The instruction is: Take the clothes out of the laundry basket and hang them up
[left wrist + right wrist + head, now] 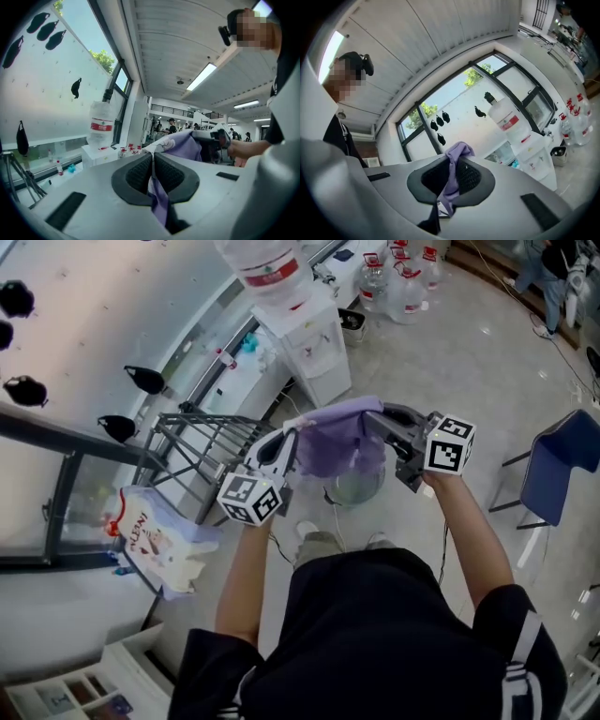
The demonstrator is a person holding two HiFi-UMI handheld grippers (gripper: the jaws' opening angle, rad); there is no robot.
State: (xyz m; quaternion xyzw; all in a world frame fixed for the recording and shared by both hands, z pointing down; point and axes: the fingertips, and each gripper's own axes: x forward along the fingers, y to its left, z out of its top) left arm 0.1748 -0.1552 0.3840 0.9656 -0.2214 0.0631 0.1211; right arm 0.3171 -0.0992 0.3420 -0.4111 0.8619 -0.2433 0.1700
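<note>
Purple garment spans side to side, roughly level, its ends pinched by left tool and right tool.

Right gripper jaws clamped on purple garment.

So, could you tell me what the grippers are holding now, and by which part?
Both hold one purple garment, stretched between them: the left gripper pinches one end of its top edge, the right gripper the other end.
</note>
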